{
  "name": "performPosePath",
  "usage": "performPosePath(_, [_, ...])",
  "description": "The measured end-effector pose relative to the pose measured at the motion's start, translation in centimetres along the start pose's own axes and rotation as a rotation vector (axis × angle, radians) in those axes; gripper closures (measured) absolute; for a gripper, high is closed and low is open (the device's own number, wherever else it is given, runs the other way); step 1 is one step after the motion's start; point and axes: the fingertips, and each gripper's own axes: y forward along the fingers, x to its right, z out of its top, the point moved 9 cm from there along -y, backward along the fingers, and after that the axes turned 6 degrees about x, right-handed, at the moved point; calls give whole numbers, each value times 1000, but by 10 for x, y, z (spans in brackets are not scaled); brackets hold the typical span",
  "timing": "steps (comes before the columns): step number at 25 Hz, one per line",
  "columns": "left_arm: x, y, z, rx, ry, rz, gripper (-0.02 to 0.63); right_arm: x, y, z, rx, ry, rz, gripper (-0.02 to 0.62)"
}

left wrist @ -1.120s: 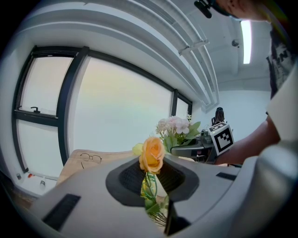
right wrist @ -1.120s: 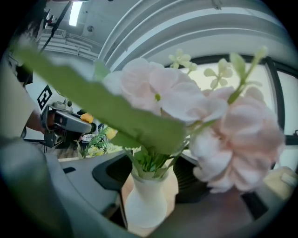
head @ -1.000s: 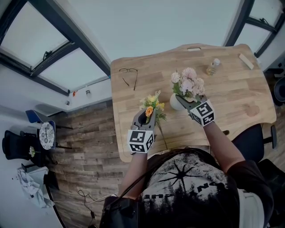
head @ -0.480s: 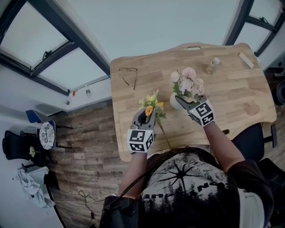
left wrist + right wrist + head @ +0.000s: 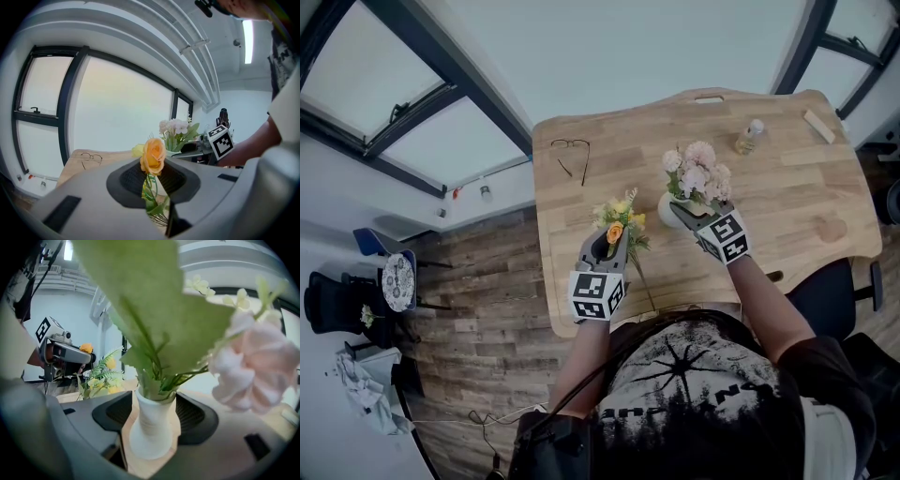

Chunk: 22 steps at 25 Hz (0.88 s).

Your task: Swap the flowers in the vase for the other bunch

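Observation:
A white vase (image 5: 667,214) holding a pink bunch (image 5: 697,174) stands mid-table. My right gripper (image 5: 682,215) is open at its near side. In the right gripper view the vase (image 5: 151,427) stands between the jaws at neck height, with a thin gap on the left, and the pink blooms (image 5: 255,366) hang overhead. To the left, my left gripper (image 5: 609,246) is shut on the stems of a yellow and orange bunch (image 5: 619,221), held above the table. The orange rose (image 5: 153,156) rises just past its jaws.
On the wooden table (image 5: 787,202) lie a pair of glasses (image 5: 572,156) at the far left, a small bottle (image 5: 750,139) and a pale block (image 5: 818,128) at the far right. A dark chair (image 5: 836,286) stands at the table's near right.
The right gripper has shifted very slightly beside the vase. The left gripper and its yellow bunch have stayed put.

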Motion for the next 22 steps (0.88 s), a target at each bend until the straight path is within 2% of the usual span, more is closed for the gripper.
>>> performPosePath(15, [9, -2, 6, 23, 4, 7, 534, -1, -27, -11, 16, 49, -15, 319])
performPosePath(22, [30, -4, 3, 26, 6, 20, 534, 0, -54, -12, 29, 71, 22, 321])
